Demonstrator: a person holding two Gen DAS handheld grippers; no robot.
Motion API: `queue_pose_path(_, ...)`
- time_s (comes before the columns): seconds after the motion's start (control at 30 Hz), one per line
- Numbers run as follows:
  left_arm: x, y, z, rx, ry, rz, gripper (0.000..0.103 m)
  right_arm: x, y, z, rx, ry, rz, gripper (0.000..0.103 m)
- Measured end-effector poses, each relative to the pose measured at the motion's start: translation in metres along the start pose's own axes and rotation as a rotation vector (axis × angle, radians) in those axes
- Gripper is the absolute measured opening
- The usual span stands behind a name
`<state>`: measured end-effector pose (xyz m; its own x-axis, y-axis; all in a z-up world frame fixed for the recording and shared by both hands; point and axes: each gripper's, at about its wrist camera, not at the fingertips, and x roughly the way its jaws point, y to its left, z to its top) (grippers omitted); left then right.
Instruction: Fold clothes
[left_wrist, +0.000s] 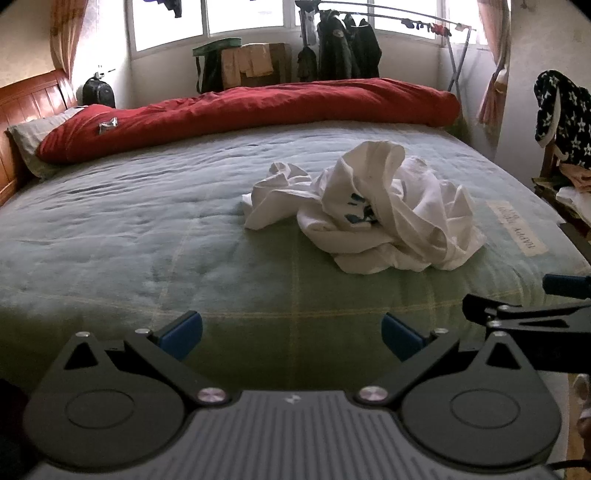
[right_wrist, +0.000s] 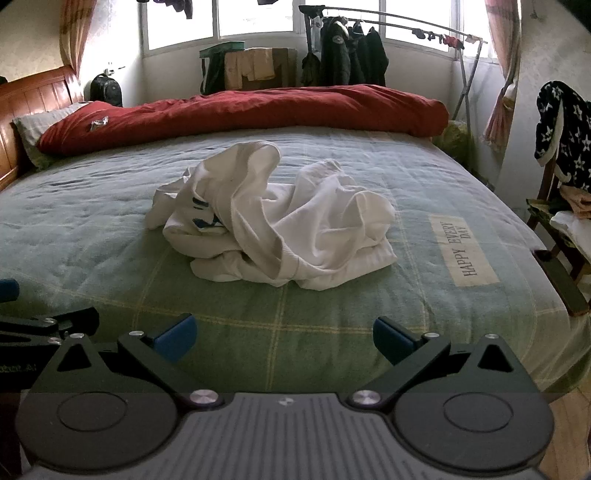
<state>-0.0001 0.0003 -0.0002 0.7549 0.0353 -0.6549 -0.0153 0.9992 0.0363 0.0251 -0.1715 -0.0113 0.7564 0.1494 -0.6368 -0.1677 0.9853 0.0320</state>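
A crumpled white garment (left_wrist: 369, 206) lies in a heap on the bed (left_wrist: 147, 229), right of centre in the left wrist view and near the middle of the right wrist view (right_wrist: 273, 221). A bit of blue print shows in its folds. It rests on a green-blue checked bedspread (right_wrist: 92, 236) with a sewn label (right_wrist: 463, 247) reading "HAPPY EVERY DAY" just to the right of the heap.

The left gripper (left_wrist: 291, 334) sits at the bottom of its frame with both blue pads spread as wide as they go, nothing between them, hanging over the near edge of the bed well short of the garment. The right gripper (right_wrist: 282, 338) is the same: jaws wide apart, empty, low in its frame and apart from the cloth. Each one shows at the edge of the other's view.

Across the upper part of both frames a rolled red duvet (left_wrist: 258, 107) runs along the far side of the bed, with a wooden headboard (left_wrist: 29, 99) at upper left. Behind it, dark jackets (right_wrist: 351, 51) hang on a drying rack under the window, and a star-patterned garment (right_wrist: 565, 129) is draped over a chair at the right edge
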Motion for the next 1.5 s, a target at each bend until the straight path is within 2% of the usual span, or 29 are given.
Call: queue_pose_path(1.5, 0.0047, 0.0065, -0.0003, -0.021, 0.015, 0.008, 0.102, 0.0013, 0.0025, 0.0012, -0.019, 0.009, -0.003, 0.103)
